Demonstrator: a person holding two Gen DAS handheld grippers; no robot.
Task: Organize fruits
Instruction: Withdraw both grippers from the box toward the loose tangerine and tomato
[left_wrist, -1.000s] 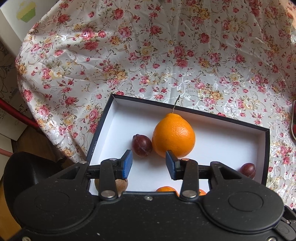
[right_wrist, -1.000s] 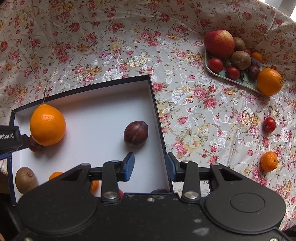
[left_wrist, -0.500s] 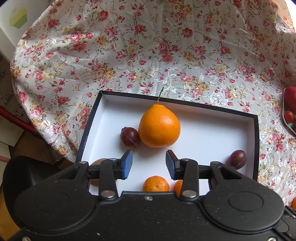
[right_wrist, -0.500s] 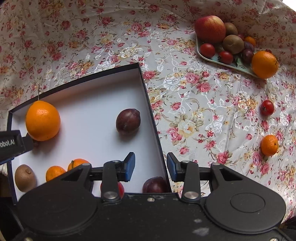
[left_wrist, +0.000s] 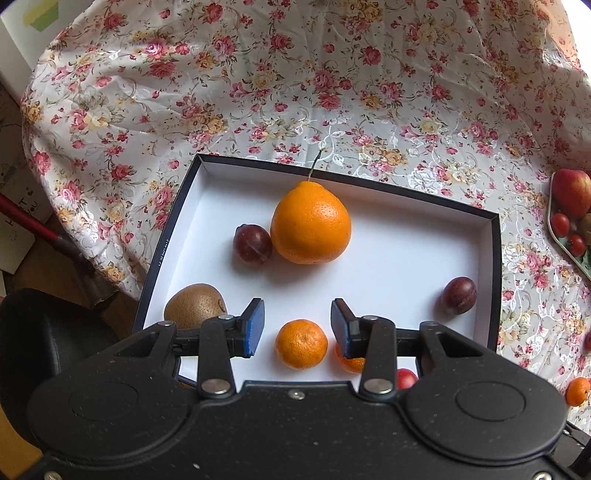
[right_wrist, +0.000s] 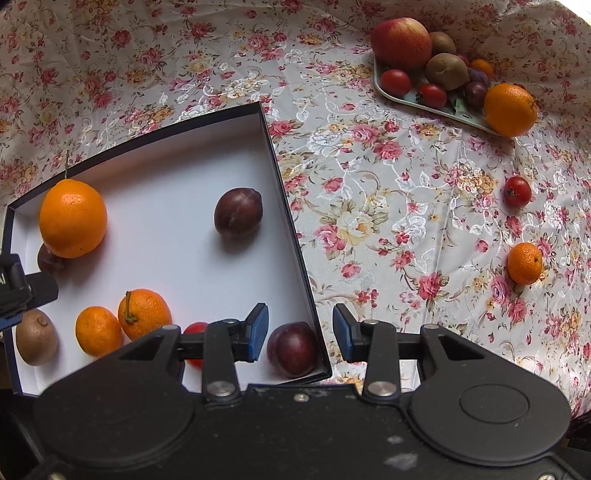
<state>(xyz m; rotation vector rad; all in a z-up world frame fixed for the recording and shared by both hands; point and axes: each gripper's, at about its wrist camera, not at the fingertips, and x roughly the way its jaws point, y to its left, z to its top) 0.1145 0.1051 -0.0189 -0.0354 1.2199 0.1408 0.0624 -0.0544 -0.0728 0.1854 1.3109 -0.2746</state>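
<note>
Left gripper (left_wrist: 295, 326) was released, empty, over the near side of the shallow white box with dark rim (left_wrist: 424, 236). Right gripper (right_wrist: 300, 332) also spread wide, empty, straddling the box's right wall. Inside the box: big orange with stem (left_wrist: 311, 222) touching a dark purple plum (left_wrist: 252, 244), brown kiwi (left_wrist: 195, 305) near left, small mandarin (left_wrist: 301, 344) between the left gripper's pads. Pale green tray (right_wrist: 424, 103) of mixed fruit sat far right on the floral tablecloth (right_wrist: 369, 206); loose mandarin (right_wrist: 524, 263) and small red tomato (right_wrist: 517, 191) lay right.

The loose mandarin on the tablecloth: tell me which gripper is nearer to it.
Right. The right gripper hangs over the box's right wall, the mandarin off to its right; the left gripper is over the box's left half.
</note>
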